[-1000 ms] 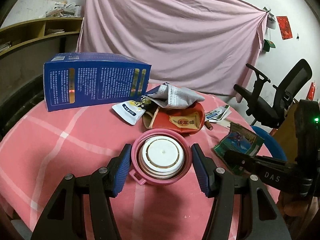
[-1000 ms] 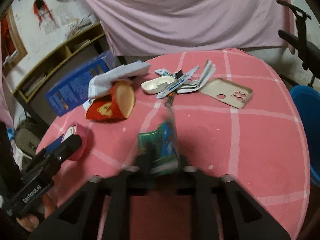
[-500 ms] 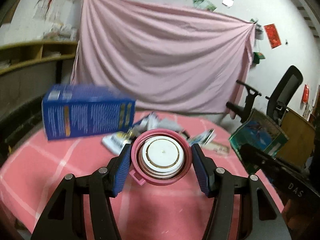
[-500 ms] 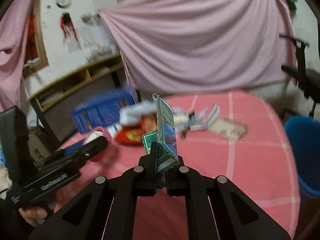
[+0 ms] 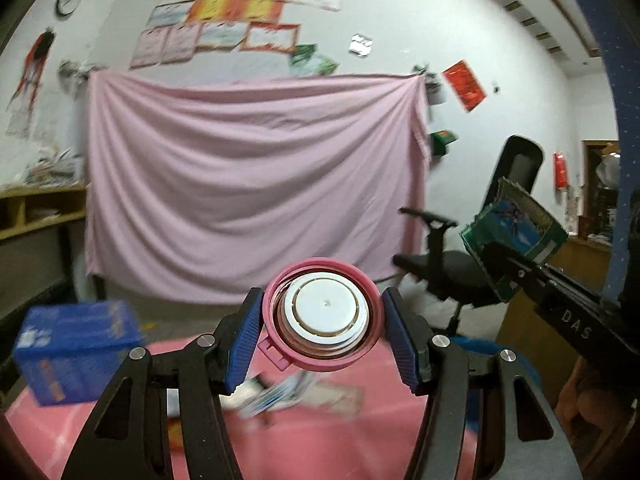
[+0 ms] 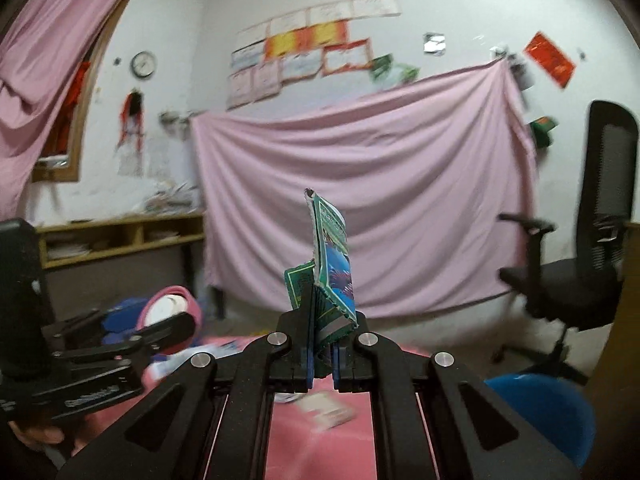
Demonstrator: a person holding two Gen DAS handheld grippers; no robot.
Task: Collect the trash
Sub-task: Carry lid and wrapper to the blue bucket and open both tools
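My left gripper [image 5: 324, 330] is shut on a round pink lid [image 5: 324, 316] with a white insert, its blue pads [image 5: 244, 340] pressing both sides, and holds it up above the pink checked table [image 5: 360, 432]. My right gripper [image 6: 322, 356] is shut on a flattened green and blue packet [image 6: 332, 276] that stands upright between its pads. From the left wrist view the packet [image 5: 512, 232] and right gripper [image 5: 500, 272] hang at the right. In the right wrist view the left gripper [image 6: 160, 324] with the lid [image 6: 168, 308] is low at the left.
A blue box [image 5: 76, 352] and blurred wrappers [image 5: 280, 396] lie on the table. A blue bin [image 6: 540, 408] stands right of the table, with a black office chair [image 6: 580, 280] behind it. A pink sheet [image 5: 248, 192] hangs on the far wall, shelves [image 6: 120, 236] at left.
Both grippers have risen off the table and tilted up, each keeping its item. The table and its litter have dropped to the bottom of both views; the wall now fills them.
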